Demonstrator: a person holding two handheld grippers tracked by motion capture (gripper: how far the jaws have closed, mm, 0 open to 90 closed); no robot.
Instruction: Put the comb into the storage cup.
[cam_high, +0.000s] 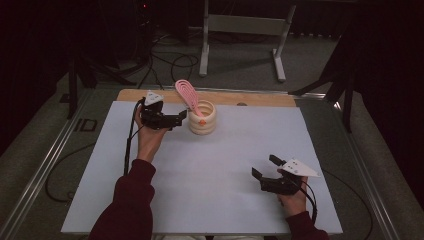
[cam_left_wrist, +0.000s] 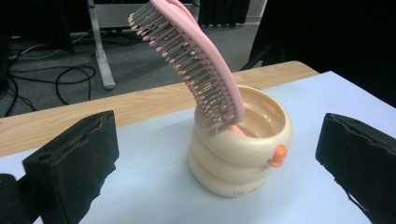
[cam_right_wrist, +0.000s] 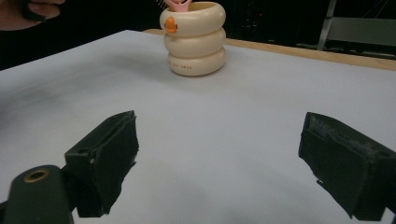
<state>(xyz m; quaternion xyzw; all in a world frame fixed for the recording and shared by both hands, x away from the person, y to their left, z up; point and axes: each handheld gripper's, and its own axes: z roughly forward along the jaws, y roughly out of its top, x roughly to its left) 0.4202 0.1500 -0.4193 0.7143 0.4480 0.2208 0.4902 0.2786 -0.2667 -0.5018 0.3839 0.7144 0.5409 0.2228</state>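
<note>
Pink hairbrush (cam_left_wrist: 201, 65) stands handle-down in the cream ribbed cup (cam_left_wrist: 240, 154), leaning out. Left gripper (cam_high: 176, 117) just beside the cup, jaws wide, empty. Right gripper (cam_high: 264, 167) well apart from cup, wide, empty. Brush looks light, rigid plastic; grab the head's spine, bristles flex.

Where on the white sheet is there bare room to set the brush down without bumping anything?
The widest bare patch is the middle of the white sheet, between the cream holder and the right gripper. The far right stretch is bare too. It is crowded at the far left, where the left gripper sits beside the holder with the pink brush leaning out.
</note>
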